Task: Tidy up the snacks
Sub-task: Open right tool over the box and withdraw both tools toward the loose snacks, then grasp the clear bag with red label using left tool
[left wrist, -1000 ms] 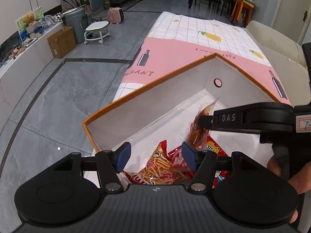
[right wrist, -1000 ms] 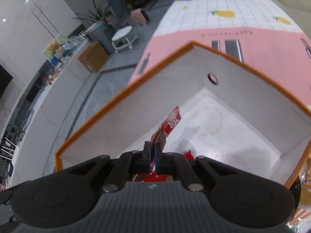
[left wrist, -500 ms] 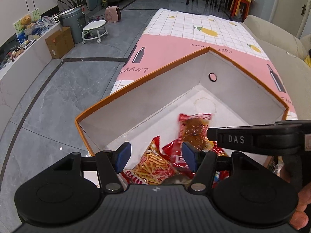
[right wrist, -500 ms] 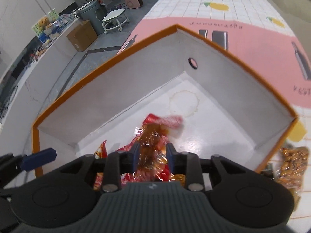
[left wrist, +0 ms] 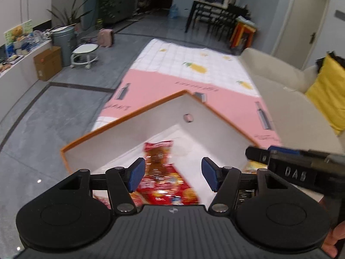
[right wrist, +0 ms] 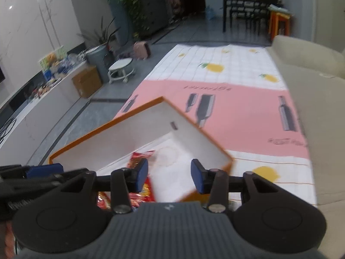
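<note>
Several snack packets [left wrist: 166,179] are already laid in the orange-rimmed box [left wrist: 120,120] on the tabletop. The right claw [right wrist: 169,173], whose jaws have just been opening, is released and empty; the left claw [left wrist: 172,173] is likewise spread, grasping nothing. At least one packet [left wrist: 254,165] beside the box is left.

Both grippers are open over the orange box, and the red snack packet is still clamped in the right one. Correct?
Not quite. The right gripper holds nothing: its jaws have just been opening, and the right wrist view shows the packet lying in the box. The left gripper is open too.
</note>
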Tool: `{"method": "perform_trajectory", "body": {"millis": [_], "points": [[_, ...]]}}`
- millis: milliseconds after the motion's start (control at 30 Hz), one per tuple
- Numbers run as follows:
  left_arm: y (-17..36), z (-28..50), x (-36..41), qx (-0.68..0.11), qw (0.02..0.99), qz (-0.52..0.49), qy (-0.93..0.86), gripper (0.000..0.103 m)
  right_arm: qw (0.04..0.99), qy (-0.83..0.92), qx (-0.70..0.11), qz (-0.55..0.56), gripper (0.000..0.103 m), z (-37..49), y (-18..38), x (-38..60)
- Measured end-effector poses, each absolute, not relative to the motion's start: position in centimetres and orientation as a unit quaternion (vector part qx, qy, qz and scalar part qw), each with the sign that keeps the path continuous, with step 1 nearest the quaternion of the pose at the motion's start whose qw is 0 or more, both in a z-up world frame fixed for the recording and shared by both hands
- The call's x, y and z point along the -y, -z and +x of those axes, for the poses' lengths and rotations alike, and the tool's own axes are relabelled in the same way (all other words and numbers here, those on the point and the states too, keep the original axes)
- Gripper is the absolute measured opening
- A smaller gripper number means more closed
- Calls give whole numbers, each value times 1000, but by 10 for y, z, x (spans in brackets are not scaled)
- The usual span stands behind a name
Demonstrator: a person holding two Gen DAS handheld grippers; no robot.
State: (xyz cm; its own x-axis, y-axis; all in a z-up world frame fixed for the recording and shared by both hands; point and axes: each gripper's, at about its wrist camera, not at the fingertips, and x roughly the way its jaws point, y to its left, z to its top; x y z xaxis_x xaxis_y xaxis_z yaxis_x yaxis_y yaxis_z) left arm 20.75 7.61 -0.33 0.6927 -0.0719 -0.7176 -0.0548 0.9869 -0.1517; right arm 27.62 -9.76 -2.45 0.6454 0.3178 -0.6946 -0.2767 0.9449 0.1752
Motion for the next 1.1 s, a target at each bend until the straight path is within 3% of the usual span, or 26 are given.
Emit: {"method": "perform_trajectory", "body": {"millis": [267,633,1100], "points": [[0,189,-31,-392,914,-86,60,70,915,-120,-386,-9,47,231,34,151],[37,163,26,-422,899,-33,113,70,905,-85,-416,-22,50,178,71,206],[81,155,30,-463,881,-19,98,70,885,-74,-459,8,50,168,121,218]]}}
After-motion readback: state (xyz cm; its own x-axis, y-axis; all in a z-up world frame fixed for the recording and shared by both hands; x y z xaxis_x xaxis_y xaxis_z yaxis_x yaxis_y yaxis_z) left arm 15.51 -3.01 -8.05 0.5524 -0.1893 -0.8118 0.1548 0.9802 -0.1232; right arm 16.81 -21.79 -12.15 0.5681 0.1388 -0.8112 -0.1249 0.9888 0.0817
